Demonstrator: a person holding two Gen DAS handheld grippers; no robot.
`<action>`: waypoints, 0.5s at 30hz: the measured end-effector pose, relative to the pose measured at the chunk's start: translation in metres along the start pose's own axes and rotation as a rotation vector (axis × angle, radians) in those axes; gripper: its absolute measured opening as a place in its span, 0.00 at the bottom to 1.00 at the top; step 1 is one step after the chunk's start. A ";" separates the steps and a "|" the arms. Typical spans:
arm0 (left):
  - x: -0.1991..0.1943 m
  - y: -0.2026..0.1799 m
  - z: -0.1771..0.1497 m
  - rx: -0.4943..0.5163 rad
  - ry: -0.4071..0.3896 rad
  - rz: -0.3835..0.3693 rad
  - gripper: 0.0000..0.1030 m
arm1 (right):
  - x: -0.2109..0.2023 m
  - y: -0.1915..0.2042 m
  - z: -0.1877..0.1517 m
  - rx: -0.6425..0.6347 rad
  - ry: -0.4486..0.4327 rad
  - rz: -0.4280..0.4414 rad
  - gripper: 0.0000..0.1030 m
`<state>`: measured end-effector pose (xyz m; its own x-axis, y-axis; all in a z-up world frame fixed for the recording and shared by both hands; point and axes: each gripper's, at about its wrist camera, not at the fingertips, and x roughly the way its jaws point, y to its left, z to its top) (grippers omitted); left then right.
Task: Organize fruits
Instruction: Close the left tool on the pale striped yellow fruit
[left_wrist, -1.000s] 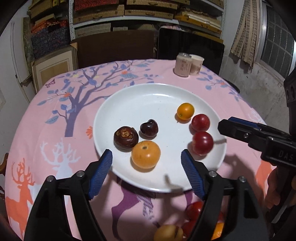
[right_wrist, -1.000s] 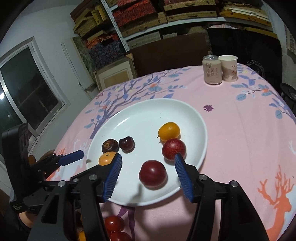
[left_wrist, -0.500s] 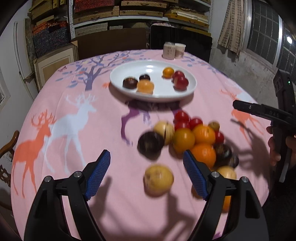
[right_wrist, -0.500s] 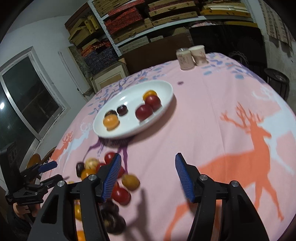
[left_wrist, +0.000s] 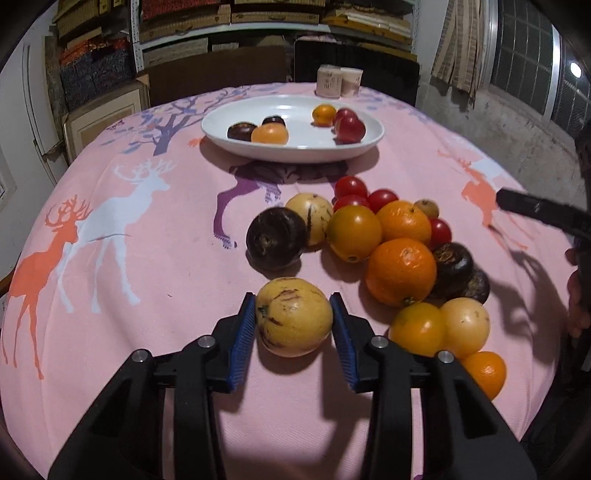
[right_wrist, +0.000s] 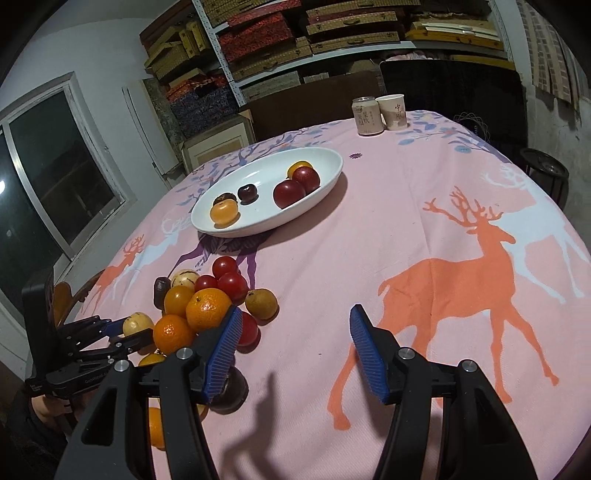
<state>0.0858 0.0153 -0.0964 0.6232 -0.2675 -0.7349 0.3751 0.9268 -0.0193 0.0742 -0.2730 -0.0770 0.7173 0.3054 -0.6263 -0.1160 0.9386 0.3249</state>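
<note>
My left gripper (left_wrist: 293, 321) is shut on a yellow streaked fruit (left_wrist: 294, 316) lying on the pink cloth at the near edge of the fruit pile (left_wrist: 384, 236). The same fruit shows in the right wrist view (right_wrist: 137, 323) between the left gripper's fingers. The pile holds oranges, red tomatoes, dark purple fruits and yellow fruits. A white plate (left_wrist: 236, 146) farther back carries several fruits: an orange one, dark ones and red plums. My right gripper (right_wrist: 295, 349) is open and empty over the cloth, just right of the pile (right_wrist: 207, 306).
A drink can (right_wrist: 365, 115) and a paper cup (right_wrist: 393, 112) stand at the table's far edge. Shelves with boxes line the back wall. A dark chair back stands behind the table. A window is at the left in the right wrist view.
Both grippers pulled back from the plate to the near side of the table. My left gripper closed its fingers around the yellow streaked fruit. My right gripper stayed open.
</note>
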 end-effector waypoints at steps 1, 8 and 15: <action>-0.003 0.002 0.001 -0.013 -0.017 -0.005 0.38 | 0.002 0.000 -0.001 0.000 0.006 0.001 0.59; -0.007 0.008 0.002 -0.046 -0.037 -0.003 0.38 | 0.015 0.009 -0.003 -0.029 0.054 0.008 0.59; -0.007 0.013 0.003 -0.070 -0.035 -0.011 0.38 | 0.012 0.029 -0.014 -0.096 0.105 0.167 0.59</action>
<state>0.0882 0.0286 -0.0899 0.6433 -0.2859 -0.7102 0.3339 0.9396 -0.0759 0.0698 -0.2396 -0.0846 0.6077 0.4684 -0.6413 -0.2958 0.8829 0.3646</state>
